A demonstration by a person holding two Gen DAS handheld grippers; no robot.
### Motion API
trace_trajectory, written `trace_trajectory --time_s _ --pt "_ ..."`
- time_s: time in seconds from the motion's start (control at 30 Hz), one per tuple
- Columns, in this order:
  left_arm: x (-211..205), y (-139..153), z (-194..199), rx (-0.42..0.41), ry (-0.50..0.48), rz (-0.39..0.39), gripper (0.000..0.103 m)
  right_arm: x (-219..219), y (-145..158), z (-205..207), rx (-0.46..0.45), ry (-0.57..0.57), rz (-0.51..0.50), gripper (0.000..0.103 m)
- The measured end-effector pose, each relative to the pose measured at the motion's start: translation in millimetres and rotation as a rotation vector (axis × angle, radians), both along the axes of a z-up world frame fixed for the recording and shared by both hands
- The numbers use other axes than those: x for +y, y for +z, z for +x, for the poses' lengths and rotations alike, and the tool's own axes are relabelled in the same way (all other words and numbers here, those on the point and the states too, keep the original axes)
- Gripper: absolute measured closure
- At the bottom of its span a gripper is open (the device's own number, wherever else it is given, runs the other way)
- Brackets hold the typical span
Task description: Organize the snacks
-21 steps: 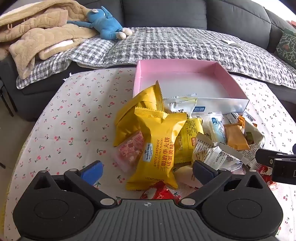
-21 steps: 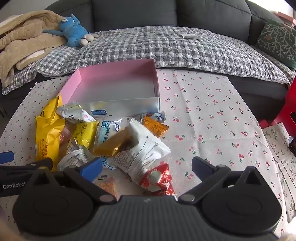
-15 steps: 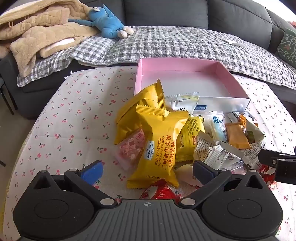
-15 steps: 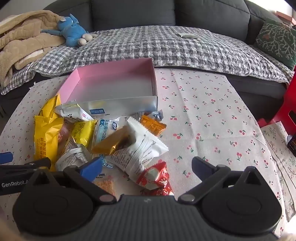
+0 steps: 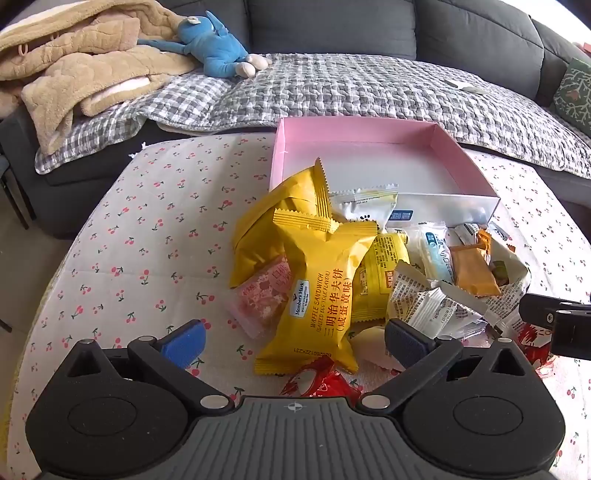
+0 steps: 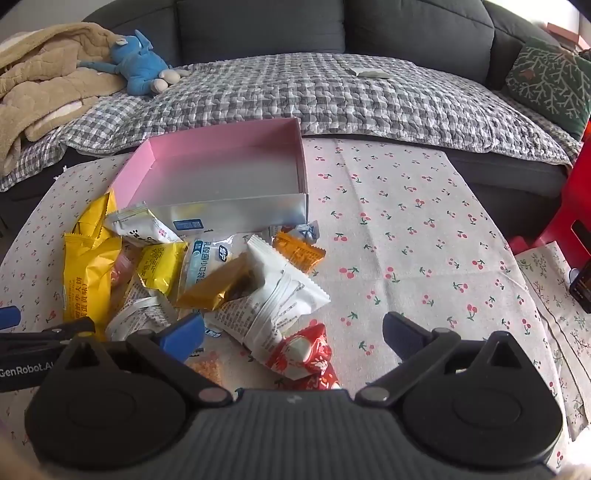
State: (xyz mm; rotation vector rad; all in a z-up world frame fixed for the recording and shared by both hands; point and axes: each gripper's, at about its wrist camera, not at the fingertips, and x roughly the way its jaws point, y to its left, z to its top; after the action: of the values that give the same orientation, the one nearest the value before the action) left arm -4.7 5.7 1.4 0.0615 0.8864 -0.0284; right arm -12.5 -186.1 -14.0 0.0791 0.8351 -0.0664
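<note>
- Left wrist view, setting: cherry-print tablecloth [image 5: 147,236] in front of a grey sofa [image 5: 332,22]; a blue plush toy [image 5: 214,48] and a beige blanket [image 5: 74,66] lie on the seat.
- Left wrist view, change: compared with half a second earlier, the snack pile sits slightly higher and farther in the picture, so the camera has shifted a little; no packet has been lifted, and sorting is judged not yet begun.
- Left wrist view, tool: left gripper [image 5: 293,338] has its jaws spread wide and empty, hovering over the near end of the yellow waffle packet [image 5: 321,295].
- Left wrist view, orientation: the packet's long axis runs from the gripper toward the pink box [image 5: 369,158], crimped top end pointing at the box.
- Right wrist view, setting: same tablecloth [image 6: 406,229]; pink box [image 6: 221,166] empty, at the far side of the pile.
- Right wrist view, tool: right gripper [image 6: 291,332] wide apart, holding nothing, above a red wrapped snack [image 6: 306,350].
- Right wrist view, orientation: white packet [image 6: 280,295] lies diagonally, upper left to lower right.
</note>
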Motion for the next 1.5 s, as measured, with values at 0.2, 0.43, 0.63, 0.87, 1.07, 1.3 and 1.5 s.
trace_trajectory --time_s 0.2,0.43,0.63,0.87,1.07,1.3,1.5 --pt "0.1 1.2 1.1 -0.001 0.002 -0.002 0.000 0.1 -0.2 -0.4 -0.001 0.000 0.000 0.000" --pt "1.4 3.5 1.6 -0.001 -0.001 0.003 0.000 0.2 0.5 0.1 0.001 0.000 -0.001 0.000" --pt "0.4 3.0 1.5 -0.001 0.000 0.003 0.000 -0.4 0.0 0.0 -0.001 0.000 -0.001 0.000" --pt "-0.6 2.8 0.6 -0.004 0.001 0.005 0.000 -1.3 -0.9 0.0 -0.001 -0.003 -0.001 0.000" --pt "-0.7 2.8 0.6 -0.004 0.000 0.005 0.000 -1.3 -0.7 0.1 -0.001 -0.004 -0.001 0.000" --pt "-1.3 2.0 0.3 -0.005 0.001 0.005 0.000 -1.9 -1.2 -0.1 0.000 -0.003 -0.001 0.000" --pt "-1.3 1.9 0.3 -0.005 0.001 0.005 0.000 -2.2 -1.3 0.0 0.001 -0.003 -0.001 0.000"
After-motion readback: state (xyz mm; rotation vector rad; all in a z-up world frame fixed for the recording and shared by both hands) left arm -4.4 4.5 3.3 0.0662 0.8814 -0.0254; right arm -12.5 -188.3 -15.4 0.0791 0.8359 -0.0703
